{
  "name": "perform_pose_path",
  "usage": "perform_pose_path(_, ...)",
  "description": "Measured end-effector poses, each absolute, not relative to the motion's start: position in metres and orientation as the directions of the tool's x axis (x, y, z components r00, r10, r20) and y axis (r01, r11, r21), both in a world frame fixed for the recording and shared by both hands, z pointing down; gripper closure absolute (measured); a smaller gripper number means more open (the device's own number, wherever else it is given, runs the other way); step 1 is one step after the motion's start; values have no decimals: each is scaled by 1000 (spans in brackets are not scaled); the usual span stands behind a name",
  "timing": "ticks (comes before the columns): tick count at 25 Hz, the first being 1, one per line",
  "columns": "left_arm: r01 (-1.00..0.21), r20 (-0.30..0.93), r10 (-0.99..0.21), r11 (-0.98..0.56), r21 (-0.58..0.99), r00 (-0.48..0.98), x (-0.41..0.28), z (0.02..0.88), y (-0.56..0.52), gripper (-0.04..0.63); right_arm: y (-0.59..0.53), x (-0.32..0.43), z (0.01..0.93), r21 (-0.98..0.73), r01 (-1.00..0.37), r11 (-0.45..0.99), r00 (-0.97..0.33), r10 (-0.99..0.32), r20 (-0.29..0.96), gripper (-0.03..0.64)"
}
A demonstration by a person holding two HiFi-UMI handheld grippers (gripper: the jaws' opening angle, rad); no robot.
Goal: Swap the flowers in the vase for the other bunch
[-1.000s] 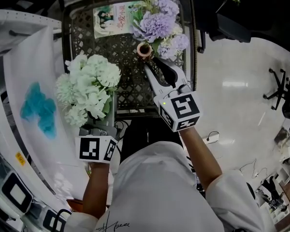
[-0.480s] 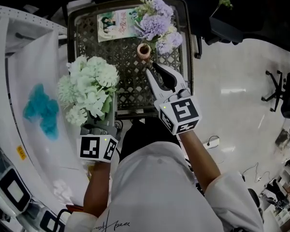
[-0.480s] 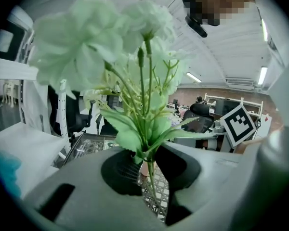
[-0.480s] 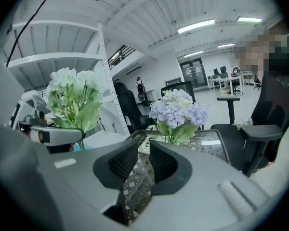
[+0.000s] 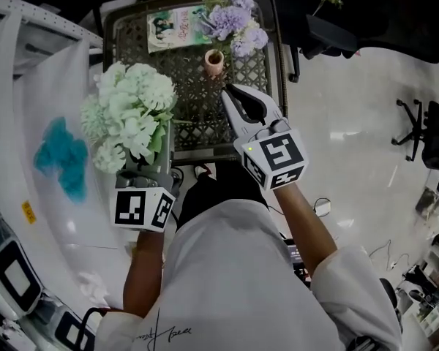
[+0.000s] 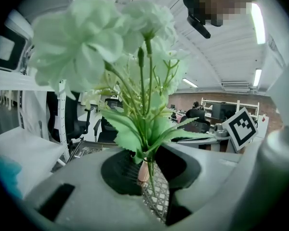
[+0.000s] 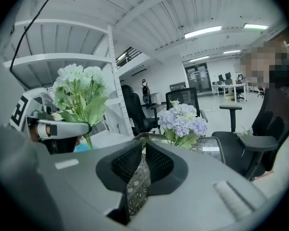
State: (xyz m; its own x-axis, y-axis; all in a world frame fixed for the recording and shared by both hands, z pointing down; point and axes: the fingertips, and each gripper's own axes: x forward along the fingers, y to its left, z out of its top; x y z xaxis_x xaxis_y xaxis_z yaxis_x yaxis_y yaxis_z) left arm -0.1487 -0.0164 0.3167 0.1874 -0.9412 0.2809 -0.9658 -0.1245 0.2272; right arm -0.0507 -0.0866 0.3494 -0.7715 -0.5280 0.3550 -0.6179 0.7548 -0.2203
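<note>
My left gripper (image 5: 148, 168) is shut on the stems of a white-green bunch of flowers (image 5: 128, 114) and holds it upright beside the table's left edge. In the left gripper view the stems (image 6: 147, 146) rise from between its jaws. A small pink vase (image 5: 214, 62) stands empty on the dark lattice table (image 5: 194, 115). The purple bunch (image 5: 231, 20) lies just behind it. My right gripper (image 5: 231, 95) hovers in front of the vase; its jaws have just been closing, nothing lies between them, and only a thin slit shows (image 7: 142, 154).
A printed booklet (image 5: 177, 26) lies at the table's far left. White sheeting with a teal blot (image 5: 58, 156) flanks the left side. Black office chairs (image 5: 336, 35) stand to the right on the pale floor.
Both grippers have risen and drawn back toward me. The right gripper's jaws, open near the vase before, have come together. The white-green bunch has moved up with the left gripper.
</note>
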Motion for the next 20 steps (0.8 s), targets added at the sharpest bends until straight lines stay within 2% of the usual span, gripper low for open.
perform_pose_path(4, -963, 264, -946, -125, 240, 189, -145, 309, -12, 512, -79, -44, 341, -224, -607, 763, -781, -518, 350, 609)
perform_pose_path(20, -956, 214, -955, -151, 250, 207, -141, 280, 30, 512, -16, -29, 307, -270, -532, 802, -836, -447, 318, 612)
